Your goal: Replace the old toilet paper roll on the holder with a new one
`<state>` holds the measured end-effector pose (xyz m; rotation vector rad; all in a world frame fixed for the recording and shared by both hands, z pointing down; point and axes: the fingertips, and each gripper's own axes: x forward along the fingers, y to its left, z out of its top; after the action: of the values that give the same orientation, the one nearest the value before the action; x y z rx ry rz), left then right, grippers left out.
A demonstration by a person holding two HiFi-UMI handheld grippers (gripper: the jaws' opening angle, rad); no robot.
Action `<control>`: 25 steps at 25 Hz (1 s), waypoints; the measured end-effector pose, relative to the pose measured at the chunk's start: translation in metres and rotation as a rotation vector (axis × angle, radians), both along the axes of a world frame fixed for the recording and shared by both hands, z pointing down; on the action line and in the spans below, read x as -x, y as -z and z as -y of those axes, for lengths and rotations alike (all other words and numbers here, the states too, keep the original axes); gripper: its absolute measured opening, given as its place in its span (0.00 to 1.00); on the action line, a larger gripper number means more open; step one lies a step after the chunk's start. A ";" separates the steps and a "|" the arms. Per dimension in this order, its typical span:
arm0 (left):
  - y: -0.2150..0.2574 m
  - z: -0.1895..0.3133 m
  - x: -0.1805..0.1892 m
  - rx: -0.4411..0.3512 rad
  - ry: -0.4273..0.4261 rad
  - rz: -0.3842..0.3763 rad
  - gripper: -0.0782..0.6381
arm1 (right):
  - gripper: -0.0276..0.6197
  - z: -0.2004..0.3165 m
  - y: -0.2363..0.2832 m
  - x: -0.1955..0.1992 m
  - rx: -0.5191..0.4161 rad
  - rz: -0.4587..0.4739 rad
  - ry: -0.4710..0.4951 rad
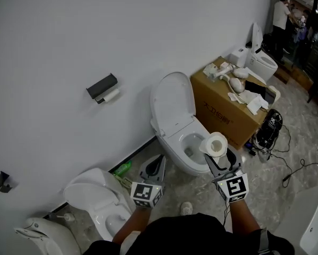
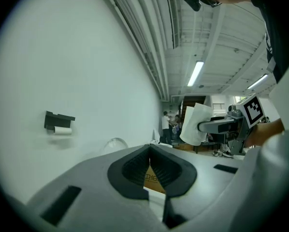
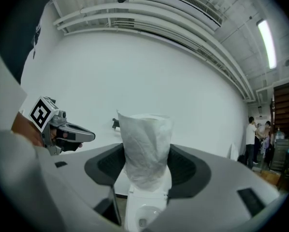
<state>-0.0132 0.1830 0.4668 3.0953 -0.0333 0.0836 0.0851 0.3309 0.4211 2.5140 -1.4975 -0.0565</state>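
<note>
Closest in, at the bottom of the head view, is the person's dark-clad torso (image 1: 185,235), with both forearms reaching forward to the marker cubes. Up and well to the left of the left claw (image 1: 159,160), a black rectangular wall-mounted holder (image 1: 101,85) is fixed to the plain white wall (image 1: 68,36). The thin old white paper roll (image 1: 111,95) hangs right under it. The left gripper view shows that holder (image 2: 59,119) and old roll (image 2: 63,130) far off to the left of the claw tips. That left claw (image 2: 149,151) is pressed together, with nothing between its dark ribbed pads. A green plastic bottle (image 1: 123,168) lies on the floor by the wall just to its left. Beyond and between the two claws stands a white ceramic toilet (image 1: 174,106), its lid raised against the wall. The right claw (image 1: 218,153) is spread wide and pinches the new white toilet paper roll (image 1: 214,144), which stands on end with both pads against its crinkled sides (image 3: 144,149). In the right gripper view the holder (image 3: 116,124) is a small dark shape on the wall just past the roll's upper left edge. Right of the right claw sits a brown cardboard carton (image 1: 223,113) heaped with white parts. Far beyond it stands a person in a white top (image 1: 281,15).
</note>
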 end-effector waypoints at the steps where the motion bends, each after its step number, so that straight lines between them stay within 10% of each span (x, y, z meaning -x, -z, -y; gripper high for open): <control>1: -0.001 -0.001 -0.006 0.000 0.010 0.003 0.12 | 0.45 0.001 0.001 -0.007 0.001 -0.001 0.014; 25: -0.018 0.107 -0.060 0.031 0.186 0.030 0.12 | 0.45 0.143 -0.008 -0.083 0.018 0.008 0.226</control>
<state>0.0471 0.0764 0.4845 3.0424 -0.3175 0.1230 0.1677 0.1877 0.4291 2.3230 -1.7704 -0.0679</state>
